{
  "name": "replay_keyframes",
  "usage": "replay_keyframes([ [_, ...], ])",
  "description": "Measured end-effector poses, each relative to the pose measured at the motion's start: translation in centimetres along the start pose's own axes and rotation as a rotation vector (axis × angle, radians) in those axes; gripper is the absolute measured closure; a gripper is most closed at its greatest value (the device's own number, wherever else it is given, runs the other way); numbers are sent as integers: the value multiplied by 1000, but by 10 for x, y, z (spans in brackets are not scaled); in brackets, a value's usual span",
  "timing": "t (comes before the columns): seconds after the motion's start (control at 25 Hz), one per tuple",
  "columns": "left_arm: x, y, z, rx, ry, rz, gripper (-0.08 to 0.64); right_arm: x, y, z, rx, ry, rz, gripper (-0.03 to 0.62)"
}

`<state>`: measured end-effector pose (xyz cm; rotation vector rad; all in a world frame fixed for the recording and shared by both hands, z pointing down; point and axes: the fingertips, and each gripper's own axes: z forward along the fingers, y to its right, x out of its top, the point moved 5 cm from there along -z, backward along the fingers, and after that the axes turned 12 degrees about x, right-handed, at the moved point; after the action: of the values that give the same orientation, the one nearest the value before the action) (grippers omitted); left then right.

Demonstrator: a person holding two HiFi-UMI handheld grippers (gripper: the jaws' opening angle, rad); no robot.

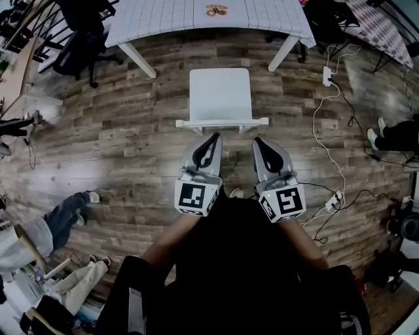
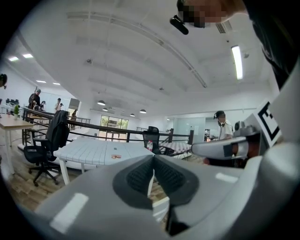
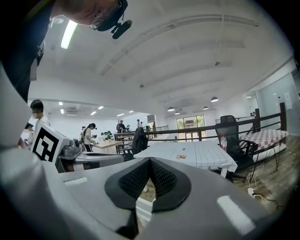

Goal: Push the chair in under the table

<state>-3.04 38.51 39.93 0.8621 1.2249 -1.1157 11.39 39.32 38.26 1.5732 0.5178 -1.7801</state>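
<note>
A white chair (image 1: 219, 97) stands on the wood floor, its seat facing the table (image 1: 157, 19), which has a white checked cloth. The chair's back rail (image 1: 222, 122) is nearest to me, apart from the table's front edge. My left gripper (image 1: 214, 137) is shut and empty, its tip just short of the rail's left half. My right gripper (image 1: 258, 141) is also shut and empty, just short of the rail's right half. In the left gripper view the shut left gripper (image 2: 153, 157) points at the table (image 2: 91, 150). In the right gripper view the shut right gripper (image 3: 150, 161) does likewise, with the table (image 3: 192, 154) beyond.
A black office chair (image 1: 82, 46) stands left of the table. A power strip (image 1: 327, 75) and cables (image 1: 334, 157) trail over the floor at the right. People's legs show at the left (image 1: 65, 216) and feet at the right edge (image 1: 386, 134).
</note>
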Motion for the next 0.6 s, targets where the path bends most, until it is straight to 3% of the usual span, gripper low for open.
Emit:
replay_keyframes([
  [0.36, 4, -55, 65, -78, -40, -12, 551, 23, 35, 76, -48, -42, -2, 595],
  [0.52, 2, -80, 92, -97, -90, -78, 551, 26, 49, 97, -35, -43, 10, 594],
  [0.6, 2, -88, 101, -106, -108, -73, 551, 25, 55, 104, -46, -57, 9, 594],
])
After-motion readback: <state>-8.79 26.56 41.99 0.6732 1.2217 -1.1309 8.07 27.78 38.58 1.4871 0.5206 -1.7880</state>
